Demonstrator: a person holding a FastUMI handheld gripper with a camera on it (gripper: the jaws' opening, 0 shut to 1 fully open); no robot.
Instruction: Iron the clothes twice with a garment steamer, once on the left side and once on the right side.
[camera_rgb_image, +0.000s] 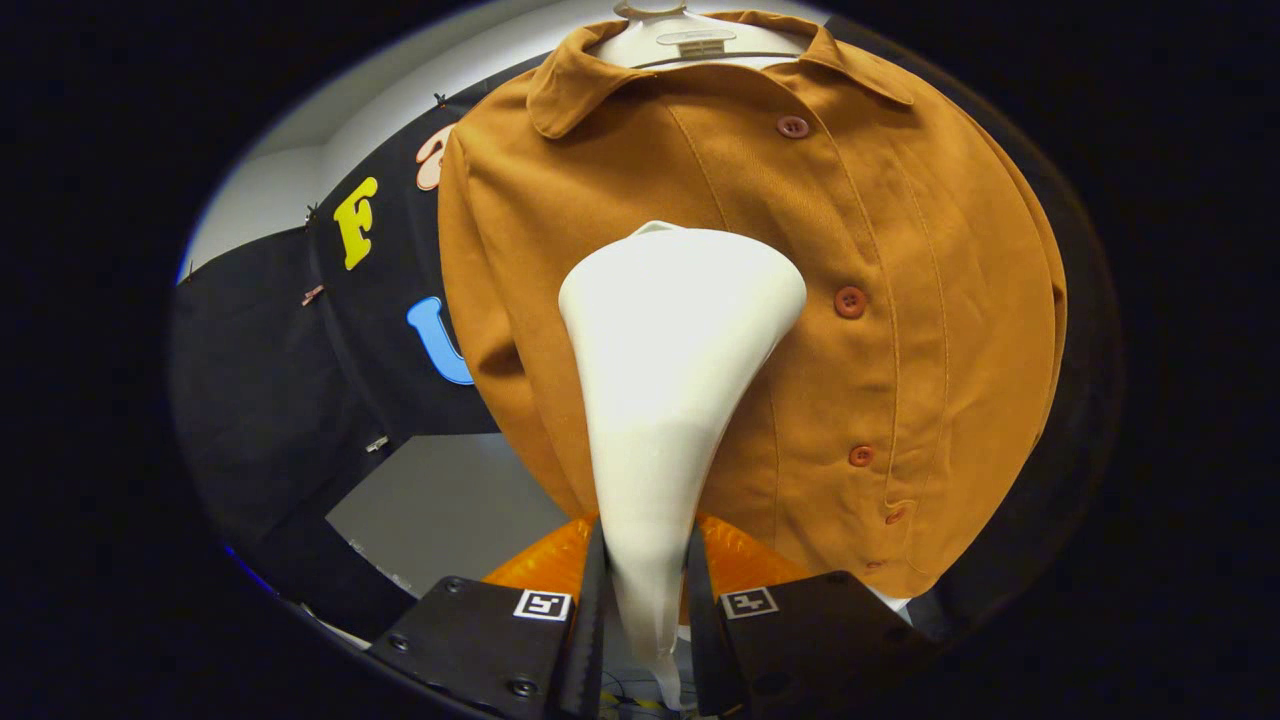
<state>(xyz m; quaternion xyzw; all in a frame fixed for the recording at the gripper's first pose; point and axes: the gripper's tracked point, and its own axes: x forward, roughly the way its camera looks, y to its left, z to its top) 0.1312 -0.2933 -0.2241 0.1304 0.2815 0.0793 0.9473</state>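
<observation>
At the bottom centre of the frame the gripper (645, 590) was clenched on the narrow handle of the white garment steamer (665, 400), one black finger (590, 600) pressing on each side. That grip low on the handle probably left the wide head free to be steered. Behind the fingers, a glossy orange surface (545, 560) showed at lower centre; what it was could not be told.

From the fingers the steamer widened upward to its flared head at mid-frame, facing away toward the cloth, seemingly so the steam side met the fabric. Whether it touched could not be told.

Beyond it hung the brown button-up jacket (900, 330), filling the centre and right, its placket just right of the head. It hung from a white hanger (670, 35) at top centre, which kept the front flat and reachable.
</observation>
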